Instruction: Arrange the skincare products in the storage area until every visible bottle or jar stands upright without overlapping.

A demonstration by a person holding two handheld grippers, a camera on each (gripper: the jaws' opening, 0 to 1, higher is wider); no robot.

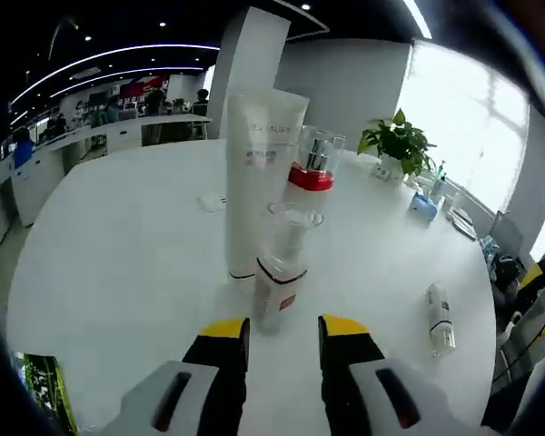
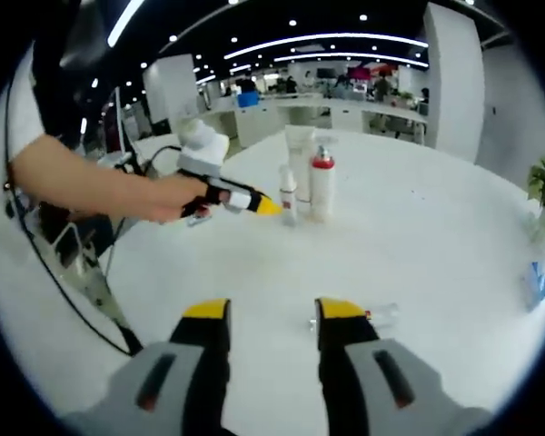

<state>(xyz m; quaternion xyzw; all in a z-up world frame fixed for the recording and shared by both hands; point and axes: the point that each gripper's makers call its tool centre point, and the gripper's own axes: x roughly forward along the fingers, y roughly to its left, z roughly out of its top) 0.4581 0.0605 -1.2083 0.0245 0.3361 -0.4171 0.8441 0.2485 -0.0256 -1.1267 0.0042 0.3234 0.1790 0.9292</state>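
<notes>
Small clear-capped bottle with a red-banded label [image 1: 280, 272] stood upright just beyond the left gripper [image 1: 282, 338], jaws parted and empty. Behind it stood a tall white tube [image 1: 257, 173]. Right gripper [image 2: 272, 320] was likewise parted, empty.

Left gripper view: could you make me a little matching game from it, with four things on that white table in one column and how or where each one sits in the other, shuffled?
Things:
1. tall white tube
2. small bottle with clear cap
3. clear jar with red base
4. small white bottle

States:
A. lying on its side, off to the right
B. upright, nearest the open left gripper
C. upright, farther back beyond the tube
D. upright, tallest of the group

Pairs: 1-D, 2-B, 3-C, 4-A
</notes>
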